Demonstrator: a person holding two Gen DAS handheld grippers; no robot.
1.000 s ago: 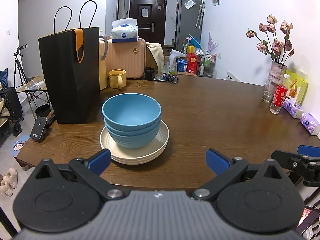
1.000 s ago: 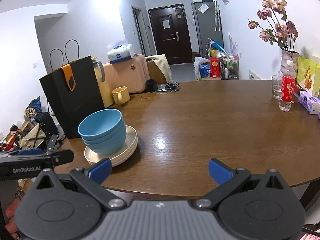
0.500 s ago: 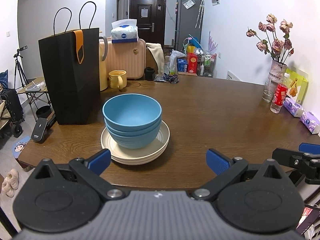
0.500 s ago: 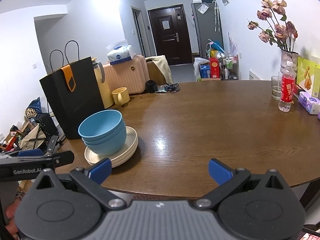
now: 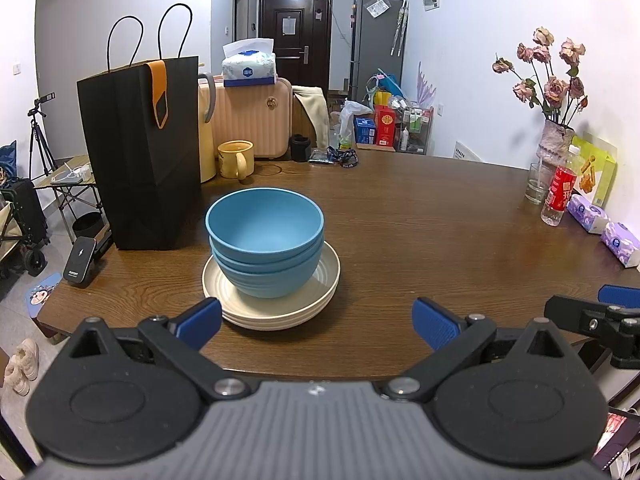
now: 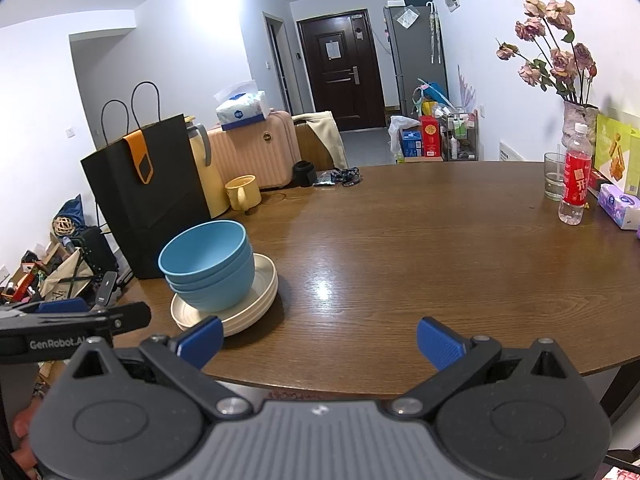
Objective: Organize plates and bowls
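Near the table's (image 5: 400,216) front left edge, nested blue bowls (image 5: 265,236) sit on stacked cream plates (image 5: 276,312). Left gripper (image 5: 316,318) and right gripper (image 6: 318,340) hover before the edge, jaws apart, empty.

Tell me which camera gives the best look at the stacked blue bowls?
The left wrist view: the blue bowls sit centred ahead, nested on cream plates, the top bowl's inside visible. The right wrist view shows them off to the left, seen obliquely.
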